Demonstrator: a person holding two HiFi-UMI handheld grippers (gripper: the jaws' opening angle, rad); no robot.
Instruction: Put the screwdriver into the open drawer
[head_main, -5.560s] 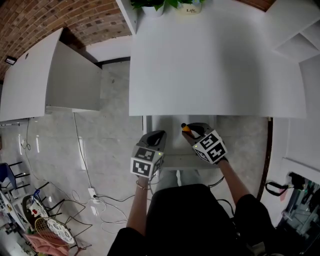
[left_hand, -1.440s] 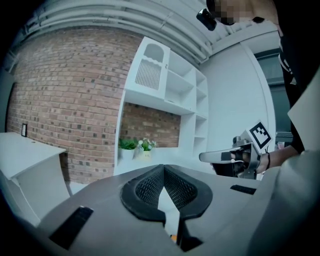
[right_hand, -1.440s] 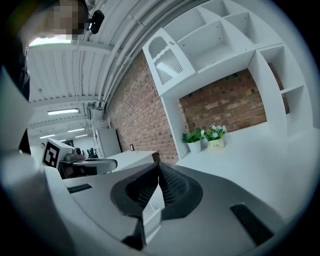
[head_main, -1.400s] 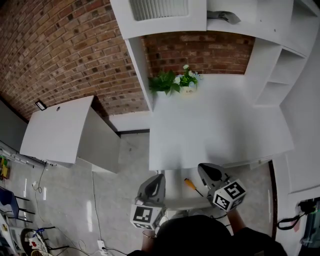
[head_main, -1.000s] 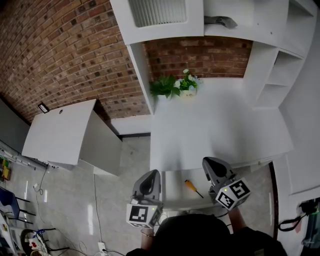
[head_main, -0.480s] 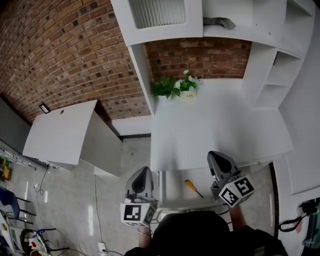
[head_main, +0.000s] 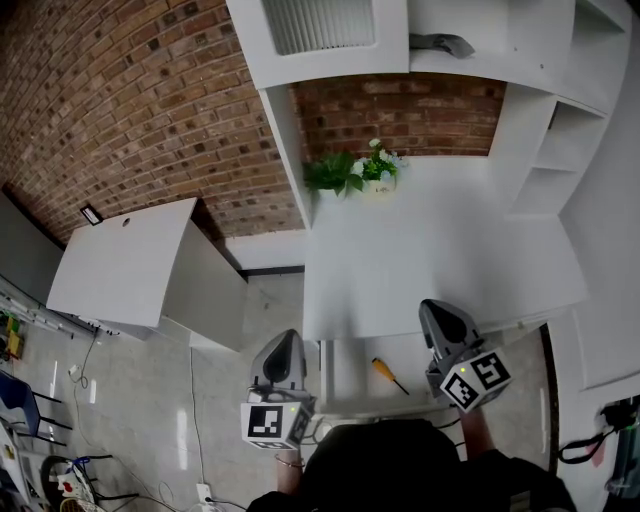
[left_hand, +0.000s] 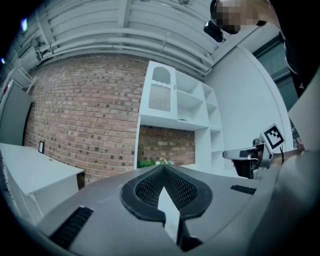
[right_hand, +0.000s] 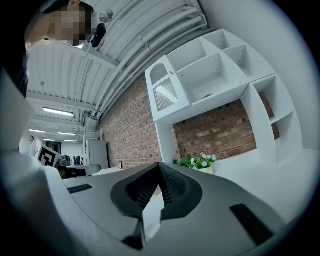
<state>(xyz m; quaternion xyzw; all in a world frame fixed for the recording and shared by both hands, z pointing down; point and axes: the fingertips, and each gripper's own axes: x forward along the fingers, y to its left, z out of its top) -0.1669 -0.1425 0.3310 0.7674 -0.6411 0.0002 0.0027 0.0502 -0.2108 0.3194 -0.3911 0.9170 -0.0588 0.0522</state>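
The screwdriver, orange handle and dark shaft, lies loose inside the open drawer under the white desk. My left gripper is shut and empty, hanging over the floor just left of the drawer. Its fingertips meet in the left gripper view. My right gripper is shut on nothing, over the drawer's right end, right of the screwdriver. In the right gripper view its tips touch. Both point level toward the desk and brick wall.
A small potted plant with flowers stands at the back of the desk. White shelves rise at the right. A low white cabinet stands at the left. Cables lie on the grey floor.
The right gripper held the screwdriver over the drawer several seconds ago; now it lies in the drawer. Over the last second the left gripper shifted left, away from the drawer.
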